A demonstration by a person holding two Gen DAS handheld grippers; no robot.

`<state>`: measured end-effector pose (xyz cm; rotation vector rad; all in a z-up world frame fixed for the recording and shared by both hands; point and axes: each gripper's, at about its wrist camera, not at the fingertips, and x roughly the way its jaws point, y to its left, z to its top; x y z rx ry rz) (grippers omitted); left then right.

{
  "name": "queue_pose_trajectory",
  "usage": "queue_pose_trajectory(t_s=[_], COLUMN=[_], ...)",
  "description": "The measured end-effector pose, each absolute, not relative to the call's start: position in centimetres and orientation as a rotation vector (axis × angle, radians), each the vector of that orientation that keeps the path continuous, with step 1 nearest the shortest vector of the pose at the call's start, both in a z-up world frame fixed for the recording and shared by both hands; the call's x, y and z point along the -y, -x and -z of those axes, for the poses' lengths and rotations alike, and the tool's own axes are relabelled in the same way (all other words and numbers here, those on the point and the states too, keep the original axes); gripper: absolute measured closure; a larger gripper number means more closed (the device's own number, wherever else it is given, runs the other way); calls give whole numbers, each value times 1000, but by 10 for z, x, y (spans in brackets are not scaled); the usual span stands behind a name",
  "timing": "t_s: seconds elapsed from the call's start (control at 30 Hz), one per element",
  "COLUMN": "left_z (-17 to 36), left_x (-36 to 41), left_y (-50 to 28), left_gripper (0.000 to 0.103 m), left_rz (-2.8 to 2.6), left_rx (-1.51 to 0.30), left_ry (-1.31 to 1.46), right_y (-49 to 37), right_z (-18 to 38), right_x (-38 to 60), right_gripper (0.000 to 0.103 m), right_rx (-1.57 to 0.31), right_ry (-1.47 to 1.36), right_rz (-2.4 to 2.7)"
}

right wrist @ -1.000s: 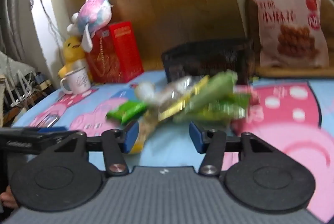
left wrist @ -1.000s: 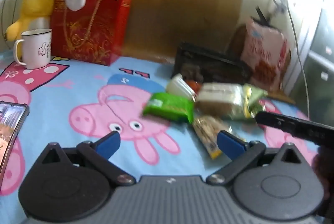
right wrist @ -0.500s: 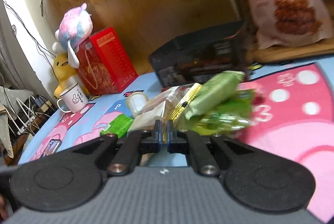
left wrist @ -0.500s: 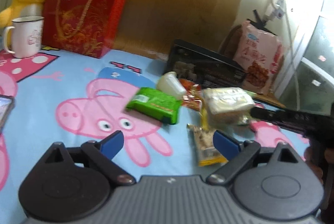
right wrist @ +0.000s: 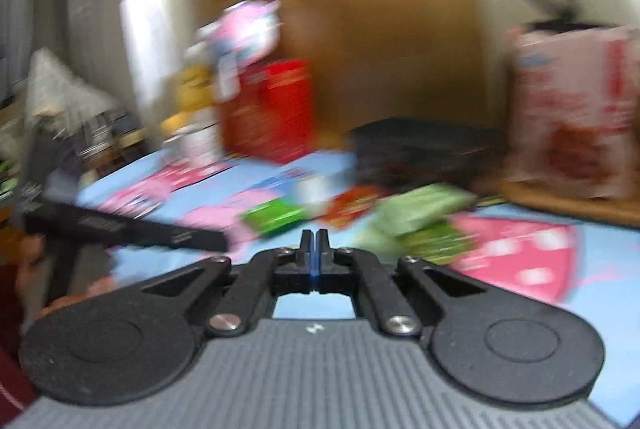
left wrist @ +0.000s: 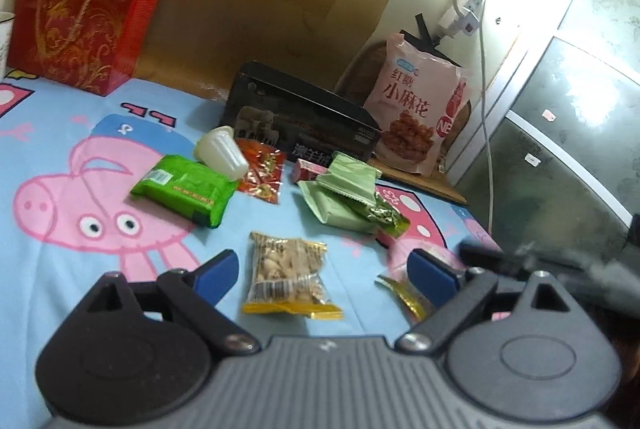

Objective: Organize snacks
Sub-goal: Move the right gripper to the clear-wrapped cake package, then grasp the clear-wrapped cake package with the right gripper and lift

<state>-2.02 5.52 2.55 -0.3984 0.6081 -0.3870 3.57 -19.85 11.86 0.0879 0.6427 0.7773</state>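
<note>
Several risks are presenting themselves at this moment. The left gripper (left wrist: 320, 267) is hovering with its jaws standing wide apart around the peanut packet (left wrist: 289, 274), which is lying flat on the cartoon-print sheet (left wrist: 60, 157); its film looks thin, glossy and crinkled, so a pinch on a sealed yellow edge may slip or merely drag the packet along the cloth. The right gripper (right wrist: 315, 241) is showing its jaws pressed together, and no snack can be seen between them; its view is heavily blurred, so whether anything thin is caught there cannot be confirmed. A gold wrapper edge (left wrist: 404, 295) is lying at 3 o'clock of the peanut packet, just beside the left gripper's right finger, and could be snagged by a closing stroke. The remaining snacks are sitting in a loose cluster toward 12 o'clock: a bright green packet (left wrist: 184, 189), soft and pillow-shaped; a white ribbed cup (left wrist: 221, 152), rigid and tipped on its side, liable to roll; a red foil packet (left wrist: 262, 173); and pale green packets (left wrist: 344, 195) overlapping one another, likely to shift together. The black box (left wrist: 300, 121), a rigid rectangular carton, is standing behind them, probably the intended container. The soft sheet may bunch under any downward pressure.
</note>
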Motion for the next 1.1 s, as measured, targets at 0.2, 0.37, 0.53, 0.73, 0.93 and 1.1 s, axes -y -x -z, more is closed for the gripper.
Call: queue_pose_trajectory(t_s=[0.2,0.37,0.53,0.73,0.93,1.1], left_z=[-29,-25,-19,-18,-13,0], left_x=[-63,-49,-34,-23,25,62], left_y=[29,25,21,16,-11,-41], left_gripper=[9,9,9,9,12,32], left_rz=[377,418,437,479,589,622], left_rx=[-622,-649,-684,-723,-801,-868], left_ry=[413,412,397,414,370,308], right_y=[-44,-42,-42,-43,-56,-42], right_z=[-98,-79,-52,-51,-32,-29], right_x=[186,249,303,278,257,231], right_gripper=[87,38,27,8,4,6], right_rx=[-646,-674,-780,-733,-774,-756], right_ry=[-125,-175,-377,-217,-57,85], right_rz=[-772,-510,-392,-470,-589,-640])
